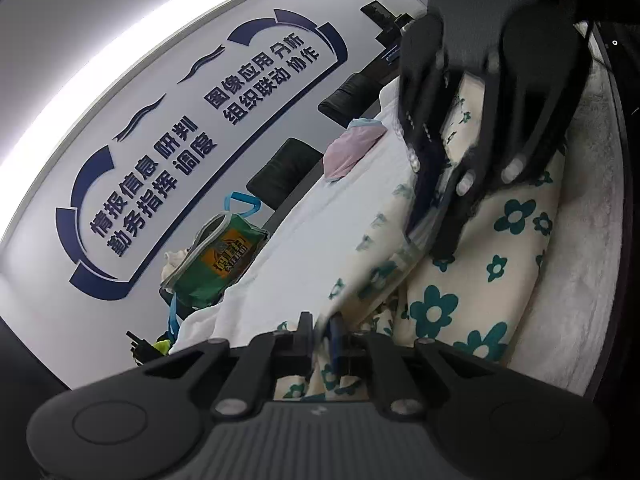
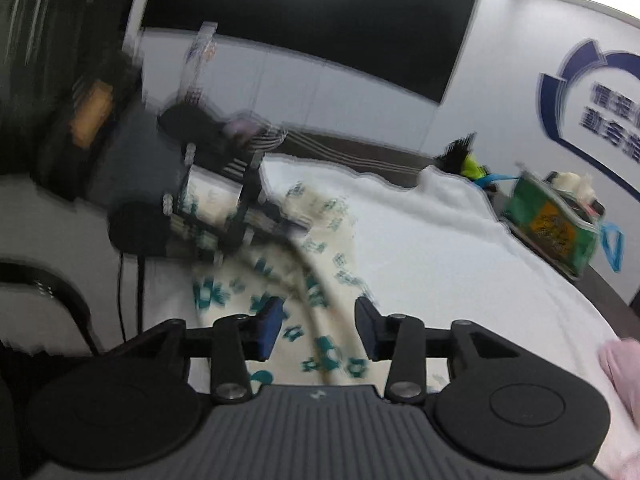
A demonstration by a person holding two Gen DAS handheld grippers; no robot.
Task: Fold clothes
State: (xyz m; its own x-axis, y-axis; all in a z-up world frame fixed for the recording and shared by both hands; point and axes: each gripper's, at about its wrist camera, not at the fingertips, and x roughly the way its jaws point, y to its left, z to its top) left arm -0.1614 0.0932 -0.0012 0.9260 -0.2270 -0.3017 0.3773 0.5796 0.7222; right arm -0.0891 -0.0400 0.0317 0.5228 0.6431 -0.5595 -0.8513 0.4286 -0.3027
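In the left wrist view, our left gripper (image 1: 322, 338) sits at six o'clock with its jaws drawn nearly together, pinching a fold of the cream garment with teal flowers (image 1: 460, 280). The cloth bunches up between the pads and spreads away toward one o'clock across the white fleecy cover (image 1: 304, 240) on the desk.

Our right gripper (image 2: 316, 330) shows at six o'clock in its own view, jaws parted, with the flowered cloth lying between the pads; neither pad presses on it as far as we can see through the blur. No earlier frame is at hand. From the left wrist view the same gripper (image 1: 444, 216) comes down from twelve o'clock onto the garment.

A pink folded garment (image 1: 352, 148) lies on the cover toward twelve o'clock, apart from the flowered one. A green bag (image 1: 218, 264) with an orange label stands at nine o'clock of the left view; its print is too small for us to read.

The wall sign (image 1: 192, 152) carries dark blue Chinese writing: 情报信息 研判, 勤务指挥 调度, 图像应用 分析, 组织联动 协作. In the right view only its edge shows at two o'clock, blurred.
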